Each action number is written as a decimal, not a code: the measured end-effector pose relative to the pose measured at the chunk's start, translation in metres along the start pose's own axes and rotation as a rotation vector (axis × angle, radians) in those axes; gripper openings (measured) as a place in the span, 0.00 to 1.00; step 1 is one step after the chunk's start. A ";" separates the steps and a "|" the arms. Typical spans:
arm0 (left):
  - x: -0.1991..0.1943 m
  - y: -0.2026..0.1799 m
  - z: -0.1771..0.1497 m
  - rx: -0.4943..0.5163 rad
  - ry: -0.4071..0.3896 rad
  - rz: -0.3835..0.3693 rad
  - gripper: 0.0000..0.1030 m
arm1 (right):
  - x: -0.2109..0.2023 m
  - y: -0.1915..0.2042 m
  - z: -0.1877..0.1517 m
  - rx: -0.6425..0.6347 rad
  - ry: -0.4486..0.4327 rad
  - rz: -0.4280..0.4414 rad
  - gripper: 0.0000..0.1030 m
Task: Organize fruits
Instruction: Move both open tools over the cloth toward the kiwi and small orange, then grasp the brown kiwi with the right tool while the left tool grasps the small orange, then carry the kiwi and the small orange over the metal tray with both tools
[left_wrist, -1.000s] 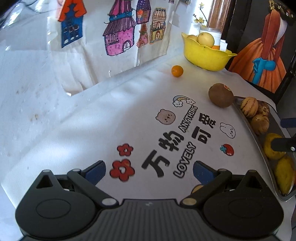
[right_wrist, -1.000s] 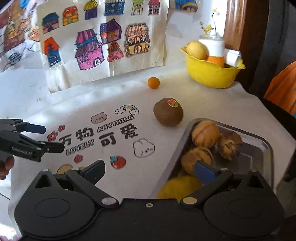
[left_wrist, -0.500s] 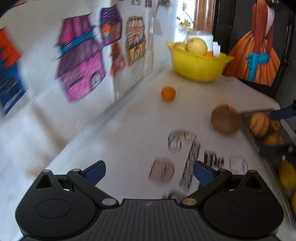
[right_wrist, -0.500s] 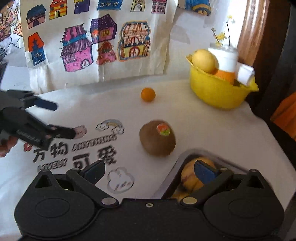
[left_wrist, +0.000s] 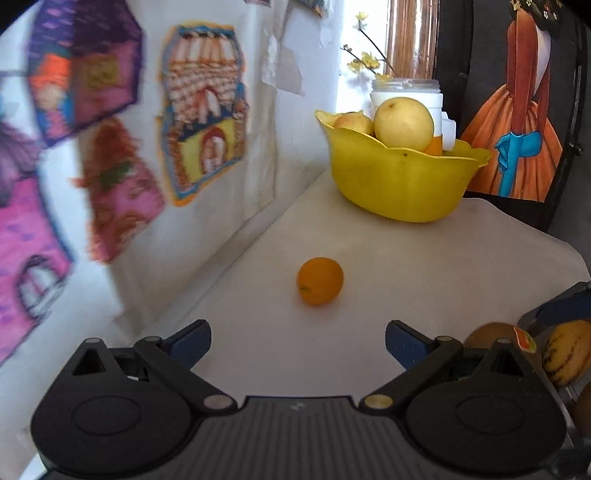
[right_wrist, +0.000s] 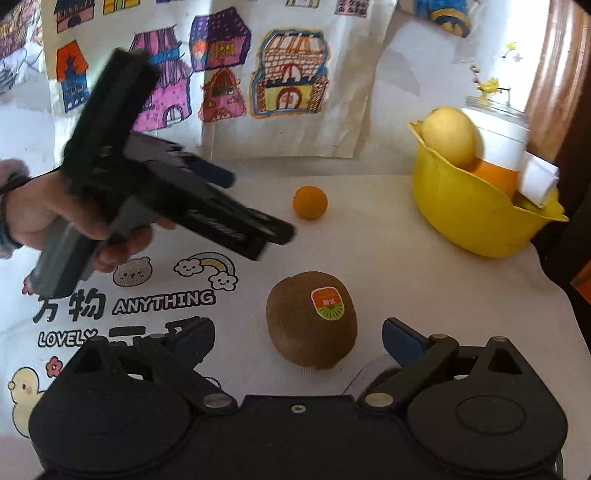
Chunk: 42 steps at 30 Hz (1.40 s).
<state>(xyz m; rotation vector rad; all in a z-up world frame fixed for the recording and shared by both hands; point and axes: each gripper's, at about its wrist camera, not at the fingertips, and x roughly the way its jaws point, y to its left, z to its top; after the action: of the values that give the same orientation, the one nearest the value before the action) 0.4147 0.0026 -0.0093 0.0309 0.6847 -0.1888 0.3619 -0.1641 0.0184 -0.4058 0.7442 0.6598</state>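
The jaws of the right gripper (right_wrist: 298, 338) were spread wide, though they had just been closing a little, and the kiwi (right_wrist: 311, 319) was framed between the two blue pads without being pressed by either. A red and green sticker (right_wrist: 327, 303) was seen on the kiwi's upper side. The fruit lay on the white printed tablecloth (right_wrist: 424, 266), just beside the rainbow and cloud print (right_wrist: 207, 268).

The jaws of the left gripper (left_wrist: 298, 341) were also spread, and nothing was held between them. The small orange (left_wrist: 320, 281) was seen ahead of the open fingers, apart from both pads, on bare cloth near the wall. In the right wrist view the left gripper was shown gripped by a hand (right_wrist: 44, 214), its tips pointed toward the same orange.

Farther back the yellow bowl (left_wrist: 399, 181) was set near the table's far corner, with a pale round fruit (left_wrist: 403, 123) and a white jar (left_wrist: 406, 94) seen at or behind its rim. At the right edge of the left wrist view a striped yellow fruit (left_wrist: 567, 350) was partly shown beside the kiwi. Coloured house drawings (right_wrist: 288, 74) were hung on the wall behind the table.
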 end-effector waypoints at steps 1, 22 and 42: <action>0.004 -0.002 0.001 0.002 0.002 -0.002 0.99 | 0.003 0.000 0.001 -0.006 0.005 0.006 0.93; 0.037 0.002 0.022 -0.013 -0.028 -0.056 0.76 | 0.024 -0.006 0.003 -0.035 0.042 0.014 0.63; 0.012 -0.013 0.009 0.009 0.017 -0.102 0.34 | 0.024 -0.001 -0.001 -0.088 0.024 -0.002 0.57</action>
<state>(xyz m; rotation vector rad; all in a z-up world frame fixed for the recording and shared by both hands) 0.4271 -0.0130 -0.0102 0.0063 0.7034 -0.2895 0.3756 -0.1556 0.0001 -0.4961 0.7393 0.6888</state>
